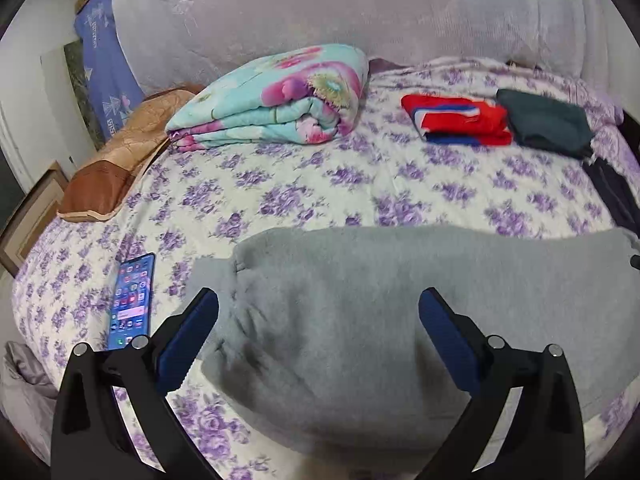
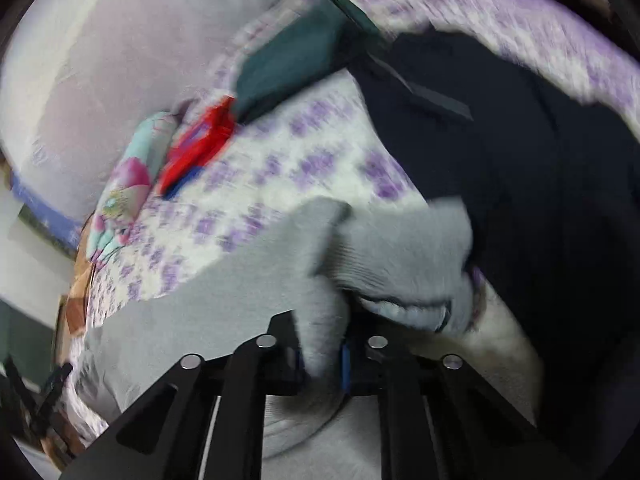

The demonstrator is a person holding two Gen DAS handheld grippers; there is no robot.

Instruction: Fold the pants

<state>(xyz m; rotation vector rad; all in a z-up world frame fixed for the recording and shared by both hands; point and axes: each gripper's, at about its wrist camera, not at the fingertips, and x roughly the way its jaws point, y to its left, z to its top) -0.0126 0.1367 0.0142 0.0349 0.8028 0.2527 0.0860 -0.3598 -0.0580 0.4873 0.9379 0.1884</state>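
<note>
Grey fleece pants [image 1: 380, 300] lie across the near part of a bed with a purple-flowered sheet [image 1: 320, 184]. My left gripper [image 1: 320, 312] is open, its blue-padded fingers straddling the left part of the pants just above the cloth. In the blurred right wrist view, my right gripper [image 2: 322, 356] is shut on a bunched fold of the grey pants [image 2: 384, 252], near the ribbed waistband, and holds it lifted off the bed.
A phone [image 1: 132, 300] lies left of the pants. A folded flowered quilt [image 1: 276, 100], a brown pillow [image 1: 120, 160], folded red-blue clothes [image 1: 460, 120] and a dark green garment [image 1: 548, 120] lie at the back. Dark navy clothing [image 2: 540, 180] lies at the right.
</note>
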